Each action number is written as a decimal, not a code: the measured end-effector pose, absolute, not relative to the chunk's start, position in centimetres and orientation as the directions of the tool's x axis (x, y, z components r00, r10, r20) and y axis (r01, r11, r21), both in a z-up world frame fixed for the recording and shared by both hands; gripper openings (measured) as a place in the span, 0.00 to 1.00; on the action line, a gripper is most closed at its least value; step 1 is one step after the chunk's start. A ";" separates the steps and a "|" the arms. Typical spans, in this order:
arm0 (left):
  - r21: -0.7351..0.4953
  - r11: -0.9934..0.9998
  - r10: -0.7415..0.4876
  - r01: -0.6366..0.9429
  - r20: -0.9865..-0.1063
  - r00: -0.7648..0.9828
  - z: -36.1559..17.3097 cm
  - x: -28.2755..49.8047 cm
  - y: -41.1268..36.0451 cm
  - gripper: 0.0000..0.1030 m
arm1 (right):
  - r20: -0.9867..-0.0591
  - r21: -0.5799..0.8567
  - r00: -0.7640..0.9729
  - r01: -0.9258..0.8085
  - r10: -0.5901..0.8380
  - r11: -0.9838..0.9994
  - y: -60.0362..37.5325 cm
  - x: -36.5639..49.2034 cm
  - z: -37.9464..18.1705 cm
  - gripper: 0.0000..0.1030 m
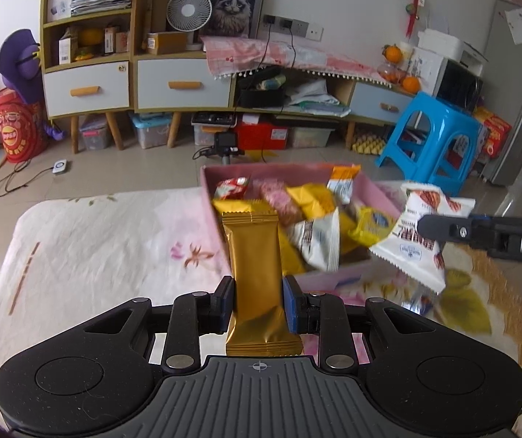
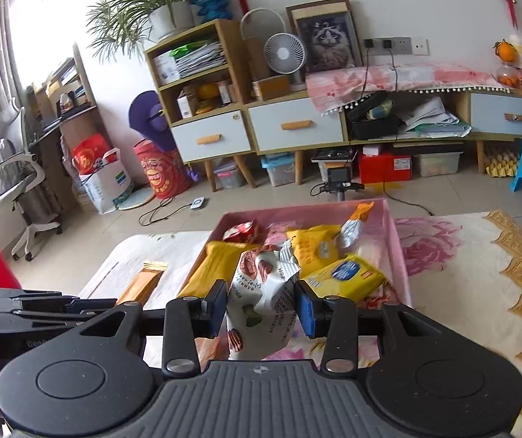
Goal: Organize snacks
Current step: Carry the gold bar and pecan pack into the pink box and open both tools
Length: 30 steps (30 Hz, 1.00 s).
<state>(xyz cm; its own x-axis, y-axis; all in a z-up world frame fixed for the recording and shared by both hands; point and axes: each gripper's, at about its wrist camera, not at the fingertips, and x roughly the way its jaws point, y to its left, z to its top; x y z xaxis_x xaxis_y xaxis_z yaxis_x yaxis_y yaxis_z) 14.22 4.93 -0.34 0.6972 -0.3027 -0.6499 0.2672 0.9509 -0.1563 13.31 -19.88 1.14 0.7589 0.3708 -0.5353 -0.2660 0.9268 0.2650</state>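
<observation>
my left gripper (image 1: 257, 301) clamped on gold bar (image 1: 255, 255) | my right gripper (image 2: 259, 304) clamped on white nut pack (image 2: 264, 284) — both held near pink box (image 1: 381, 191) | box well stocked — these two left

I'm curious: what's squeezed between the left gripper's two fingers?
A gold snack bar, standing upright in the left gripper, in front of the pink box. The left wrist view shows it.

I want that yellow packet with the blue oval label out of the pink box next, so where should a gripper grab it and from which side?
Probably by its near short end, approached from above: the yellow packet lies flat atop the pile at the pink box's near right corner.
</observation>
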 end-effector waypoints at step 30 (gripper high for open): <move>-0.029 0.972 -0.185 0.231 -0.697 0.693 -2.6 24.0 -2.6 0.25 | -0.596 0.593 0.721 0.097 0.354 0.800 -25.2 25.1 -3.7 0.30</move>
